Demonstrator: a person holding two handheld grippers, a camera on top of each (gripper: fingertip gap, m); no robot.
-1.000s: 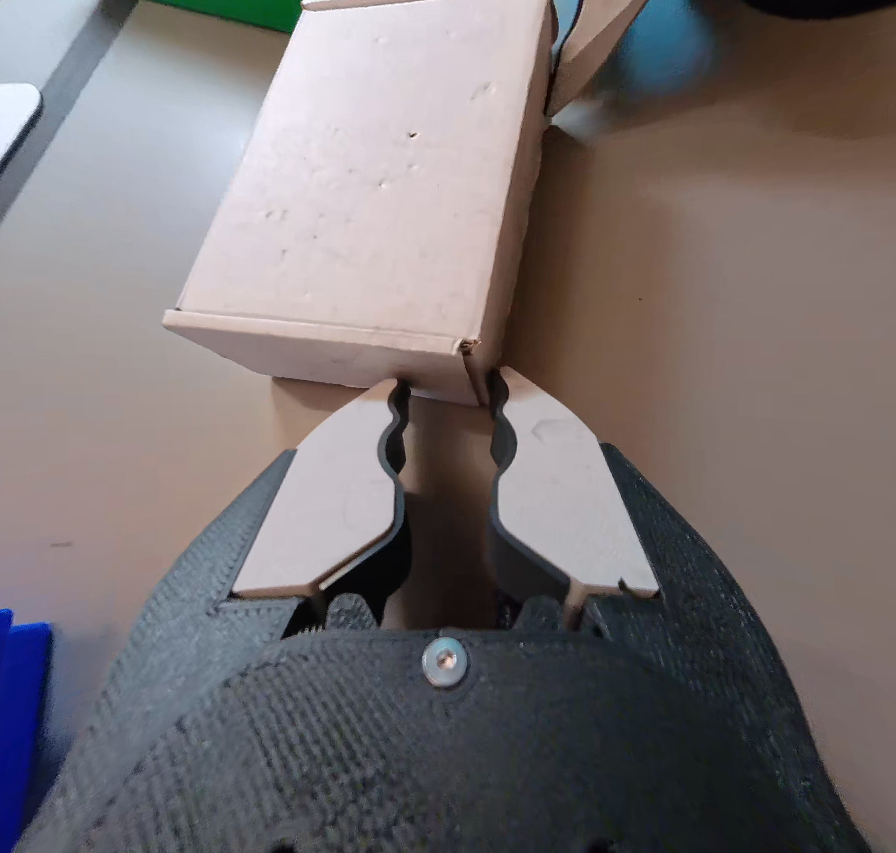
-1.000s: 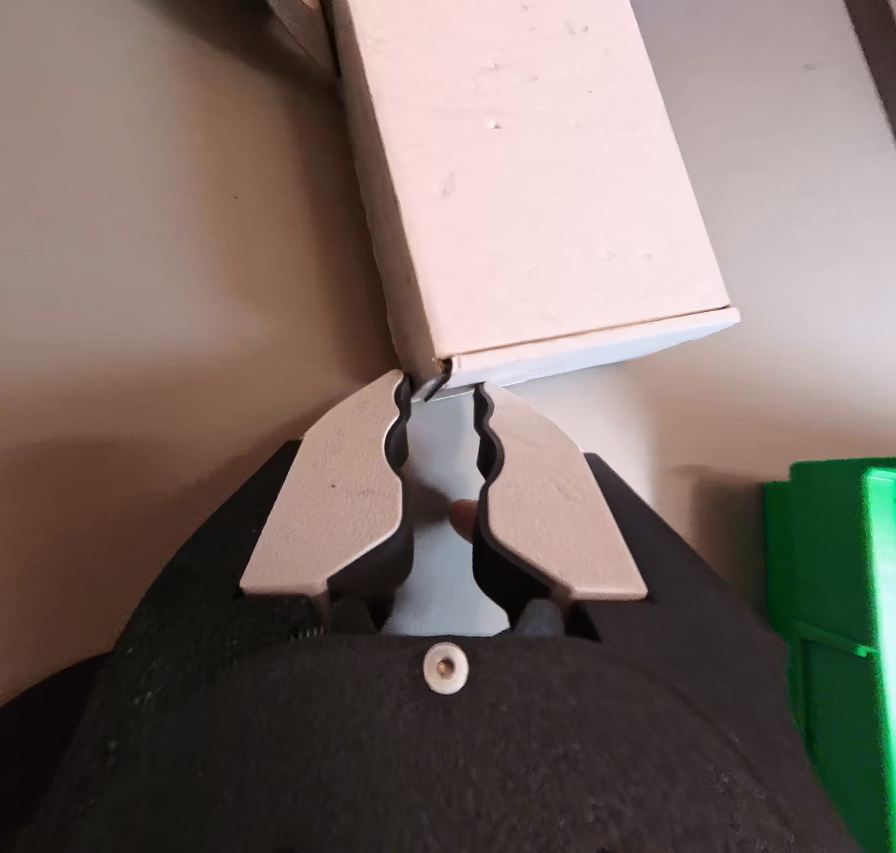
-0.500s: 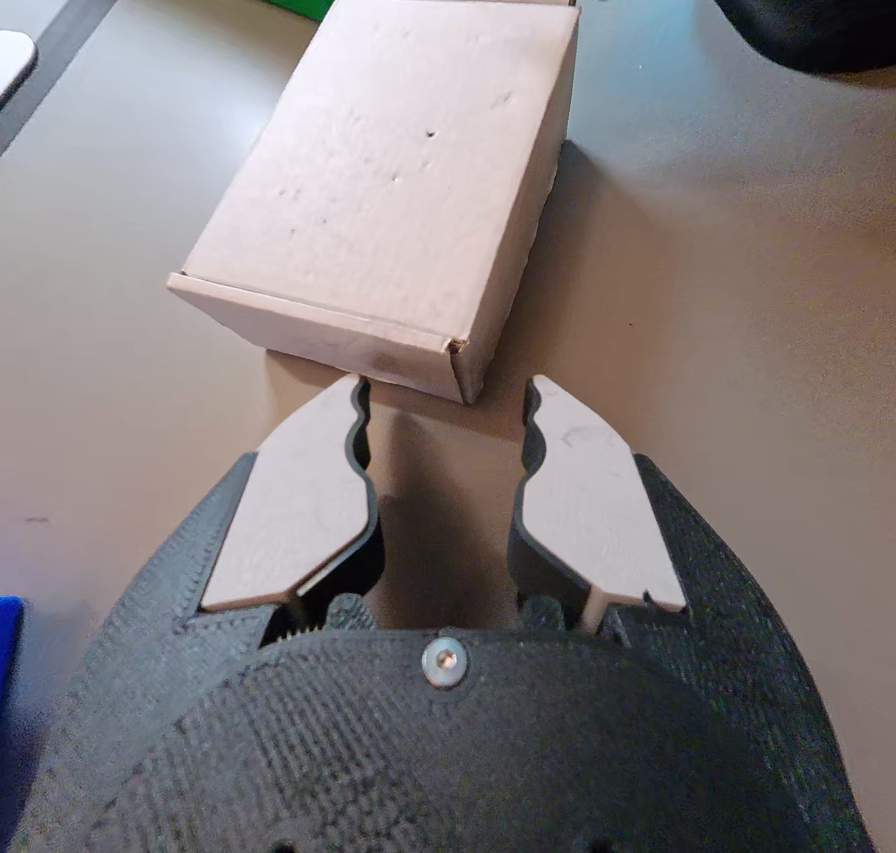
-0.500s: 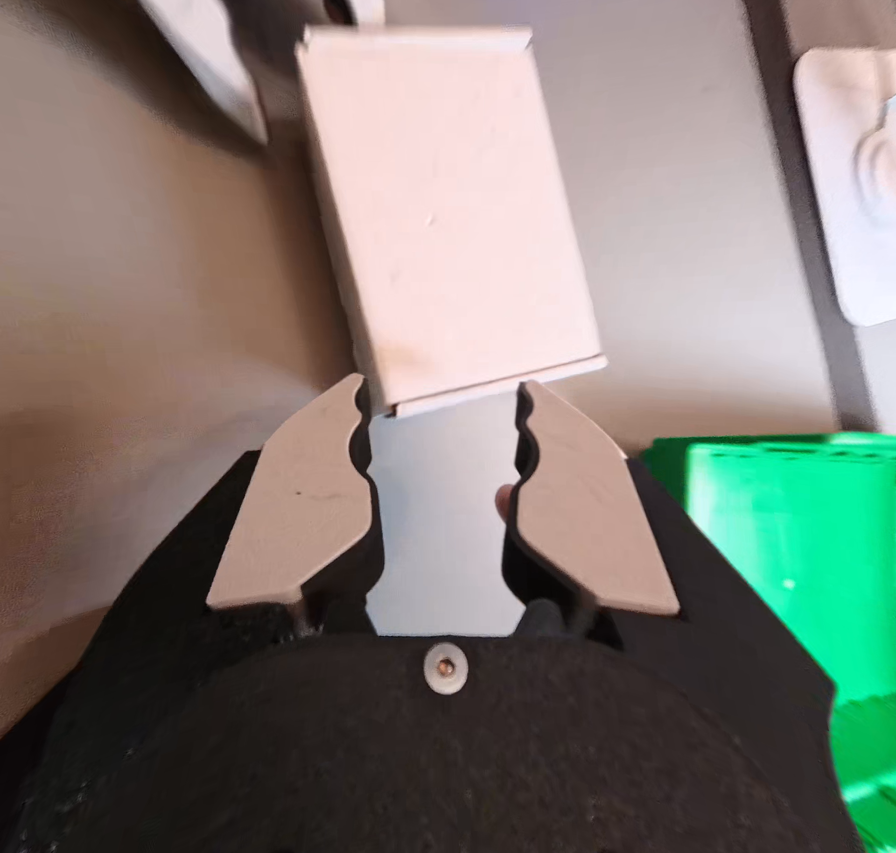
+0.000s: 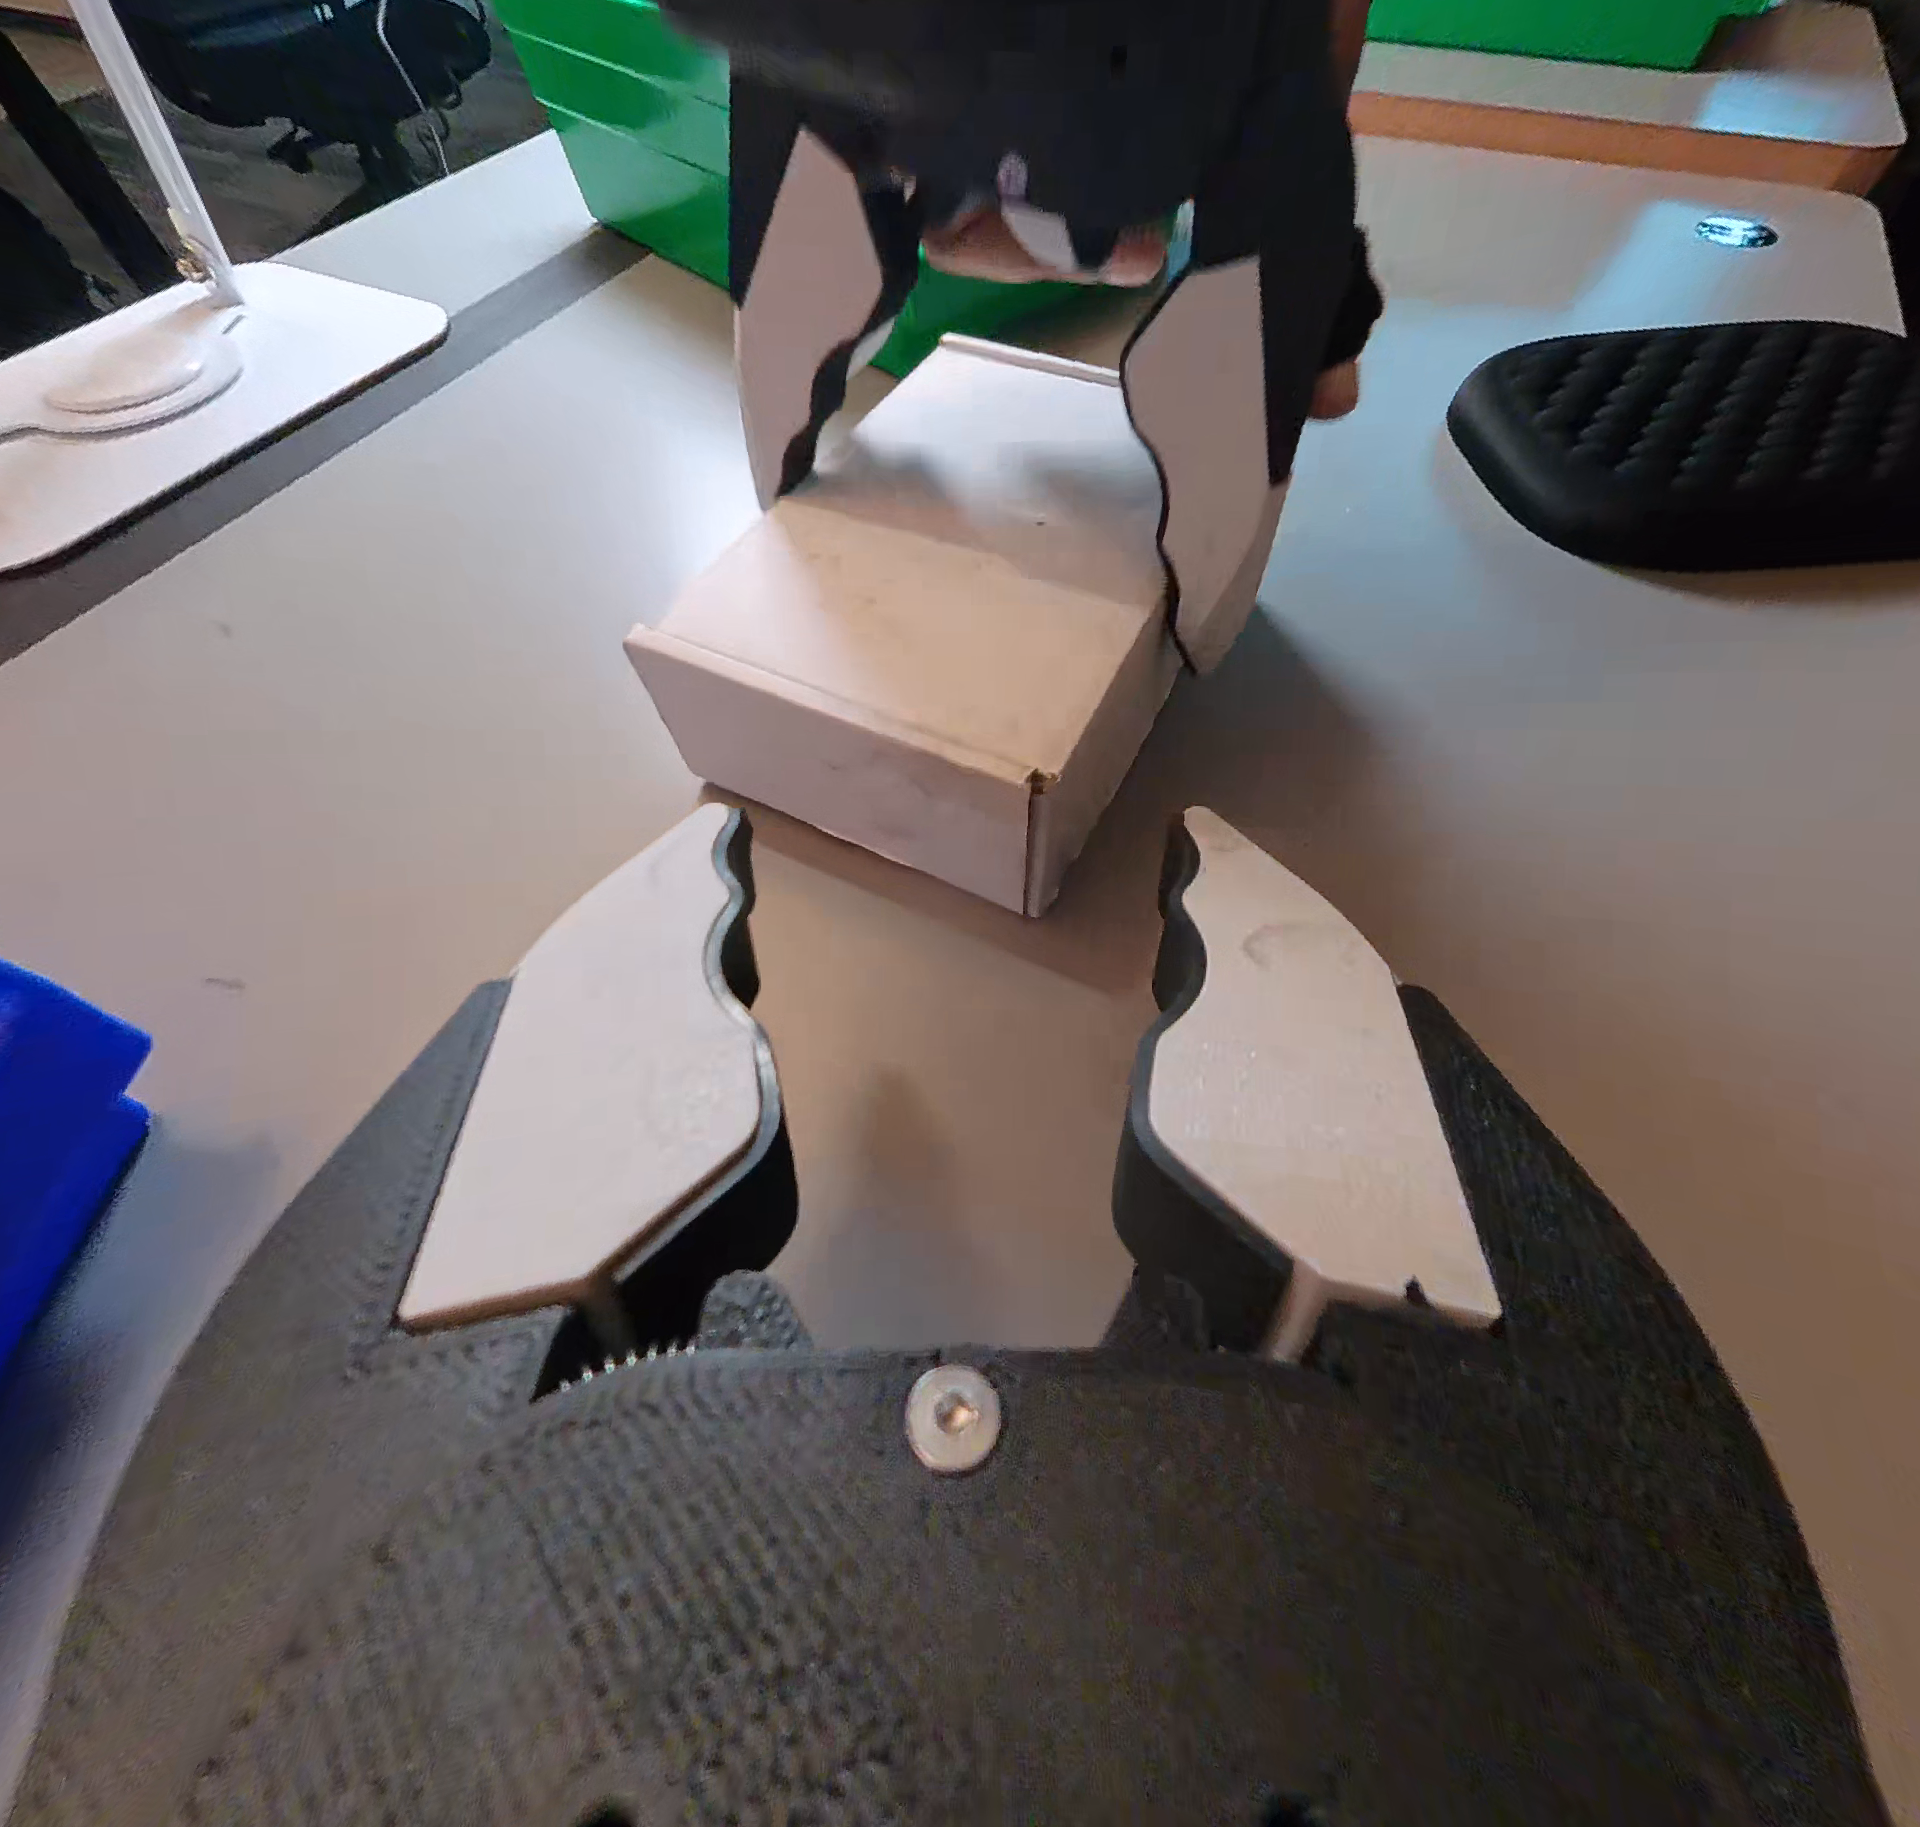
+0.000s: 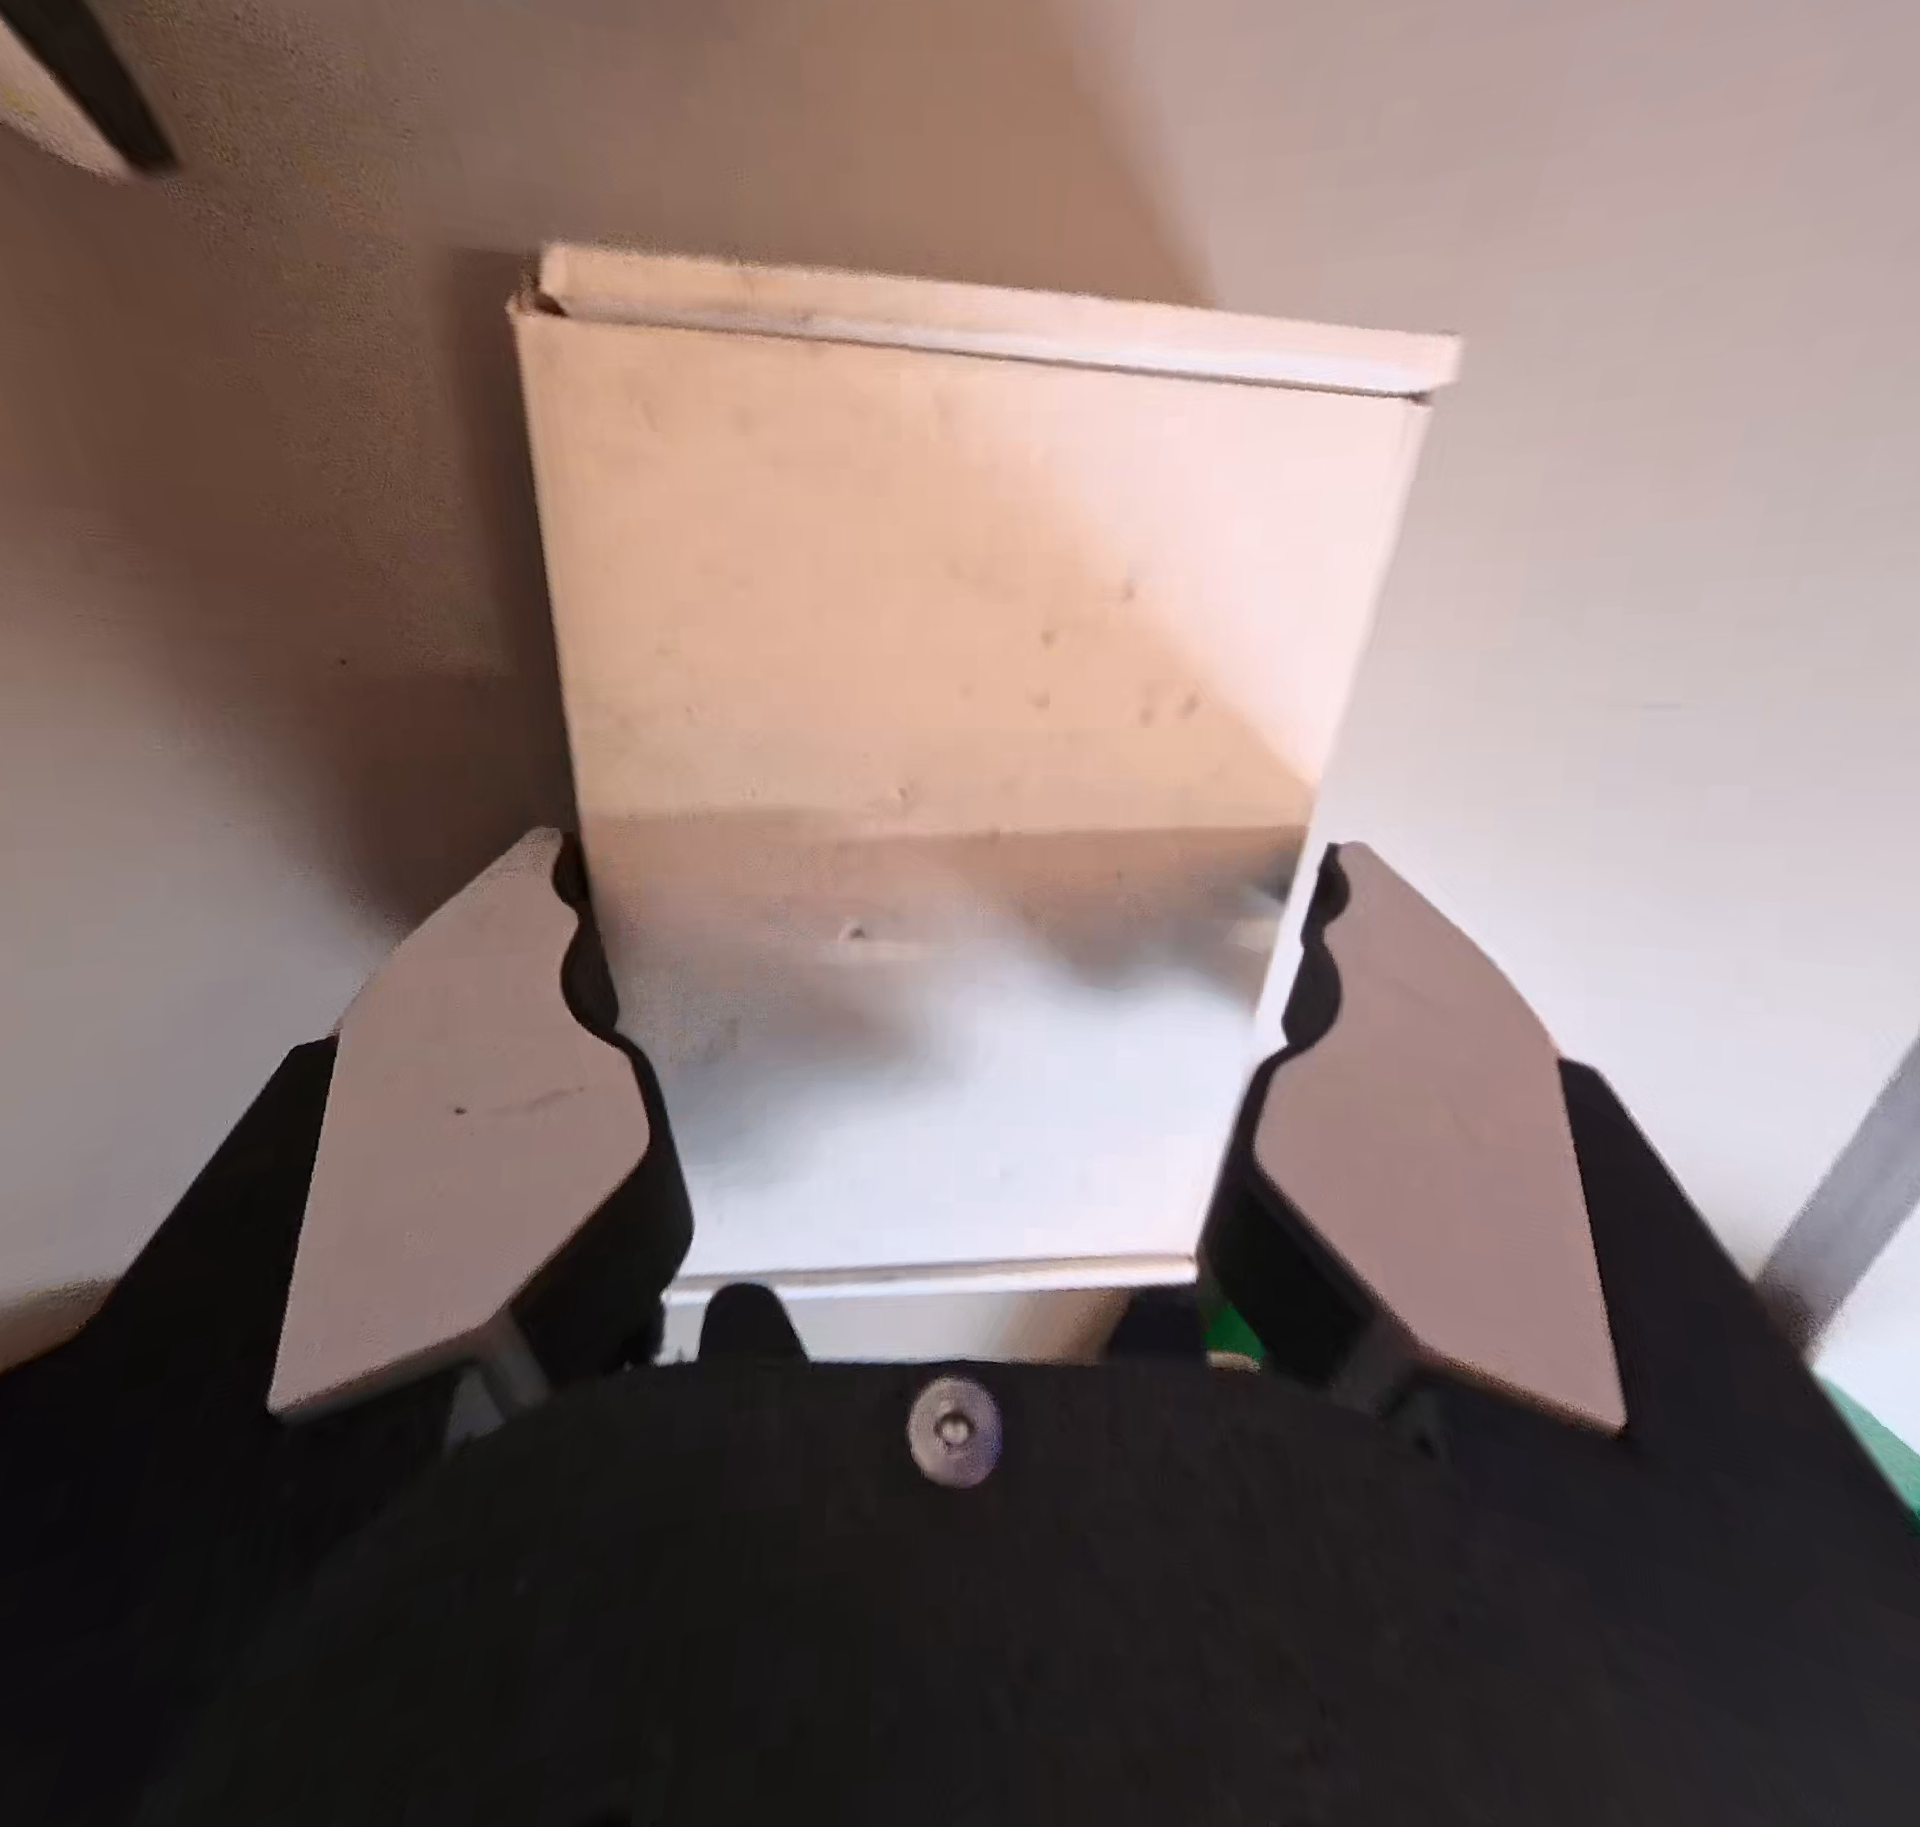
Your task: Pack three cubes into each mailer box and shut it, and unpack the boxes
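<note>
right gripper [image 6: 951,873] moved over the closed mailer box [image 5: 914,655], fingers spread astride it; left gripper [image 5: 956,832] fingers spread, just near of box.

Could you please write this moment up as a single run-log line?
mailer box: shut, on table | right gripper: open, straddling box | left gripper: open, empty, just short of box corner

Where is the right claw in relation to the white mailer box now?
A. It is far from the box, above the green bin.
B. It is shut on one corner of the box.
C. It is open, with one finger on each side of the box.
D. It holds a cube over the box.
C: the right claw is open wide and the closed mailer box lies between its fingers.
</note>
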